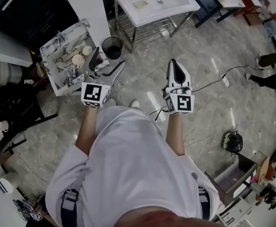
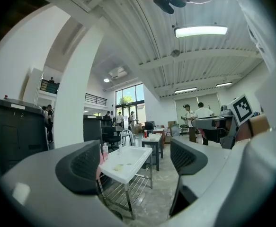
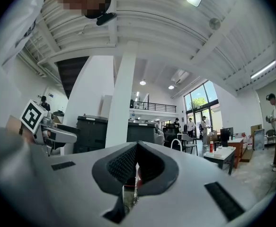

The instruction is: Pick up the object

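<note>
Which object is meant I cannot tell; the likely ones lie in the marbled box (image 1: pixel 62 34) at the left, close to the left gripper (image 2: pixel 135 162), whose fingers stand wide apart around nothing. Because the box is crowded, these fingers may catch or knock a neighbouring item. The right gripper (image 3: pixel 137 164) has its fingers together on nothing and, I think, could not help quickly.

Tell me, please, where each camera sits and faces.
Head view: on the head, steeply down onto shirt, forearms, left gripper, right gripper.
Left gripper view: on that gripper, forward past its open jaws toward the white sink table.
Right gripper view: on that gripper, forward past shut jaws toward a white column.
Shared: head and left gripper views both show that table.
</note>
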The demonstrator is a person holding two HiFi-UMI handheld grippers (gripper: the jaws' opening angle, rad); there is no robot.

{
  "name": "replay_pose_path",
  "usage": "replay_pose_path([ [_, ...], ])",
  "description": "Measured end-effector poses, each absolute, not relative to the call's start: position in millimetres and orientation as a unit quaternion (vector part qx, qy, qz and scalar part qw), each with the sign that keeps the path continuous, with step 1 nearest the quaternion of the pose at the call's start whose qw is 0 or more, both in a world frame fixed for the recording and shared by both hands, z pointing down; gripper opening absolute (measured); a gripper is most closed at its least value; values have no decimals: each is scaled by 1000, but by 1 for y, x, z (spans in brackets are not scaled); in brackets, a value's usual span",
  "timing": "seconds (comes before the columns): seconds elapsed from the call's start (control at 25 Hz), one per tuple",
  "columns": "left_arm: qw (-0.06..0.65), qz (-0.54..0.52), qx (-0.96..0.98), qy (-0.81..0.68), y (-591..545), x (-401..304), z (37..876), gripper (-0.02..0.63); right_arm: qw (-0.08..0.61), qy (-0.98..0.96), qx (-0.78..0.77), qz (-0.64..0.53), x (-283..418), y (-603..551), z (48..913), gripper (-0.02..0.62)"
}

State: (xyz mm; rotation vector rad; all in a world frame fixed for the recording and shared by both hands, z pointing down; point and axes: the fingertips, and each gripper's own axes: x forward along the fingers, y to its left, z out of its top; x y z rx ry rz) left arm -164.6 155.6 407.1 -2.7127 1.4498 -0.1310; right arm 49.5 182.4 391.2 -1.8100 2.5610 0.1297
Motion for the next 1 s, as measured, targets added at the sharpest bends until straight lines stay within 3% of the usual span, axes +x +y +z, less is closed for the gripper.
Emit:
replay_pose_path([
  [0.12,35,-51,-878,475,156,-156,409,517,7,816,-577,38,63,184,394,2],
  [0.32,45,-56,-870,488,158,-142,409,591,21,820,-572,33,85,187,398,2],
  [0.64,44,-71,-865,494,140,-127,418,591,27,818,-574,18,113,173,412,2],
  [1.0,27,-63,-874,481,35,-91,435,591,1,803,-596,12,149,105,425,2],
])
